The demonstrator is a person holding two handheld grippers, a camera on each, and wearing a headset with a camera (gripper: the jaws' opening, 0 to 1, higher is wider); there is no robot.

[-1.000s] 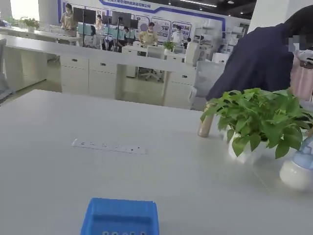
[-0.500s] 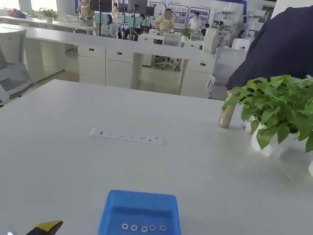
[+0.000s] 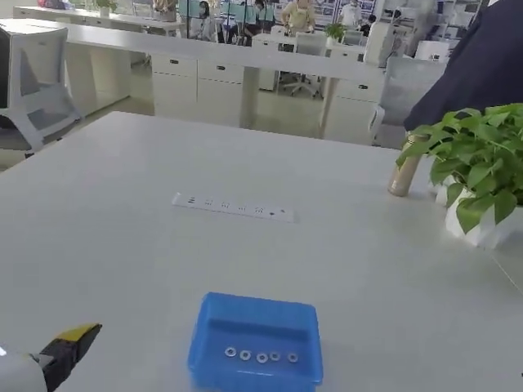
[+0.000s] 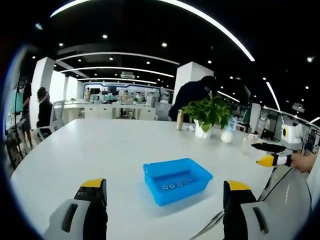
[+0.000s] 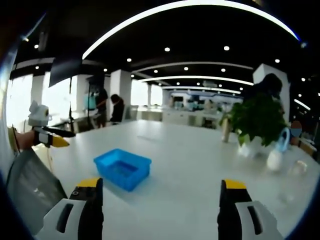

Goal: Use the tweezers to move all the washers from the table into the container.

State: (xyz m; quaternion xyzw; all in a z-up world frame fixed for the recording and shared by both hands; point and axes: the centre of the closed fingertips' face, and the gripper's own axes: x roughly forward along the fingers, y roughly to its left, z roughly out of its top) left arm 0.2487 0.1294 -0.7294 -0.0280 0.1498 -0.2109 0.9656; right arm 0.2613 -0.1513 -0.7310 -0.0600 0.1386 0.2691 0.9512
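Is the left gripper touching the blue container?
Apart. The head view shows a wide strip of bare table between the left gripper and the blue container.

Left of the blue container (image 3: 258, 325), a gripper (image 3: 75, 335) is cut by the head view's lower edge; one yellow tip shows. Beyond the container's right side, the potted plant (image 3: 478, 163) is cropped. In the right gripper view, the container's contents are too small to resolve.

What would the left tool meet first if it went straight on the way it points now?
Probably the blue container, straight ahead of the left tool; depth is unclear.
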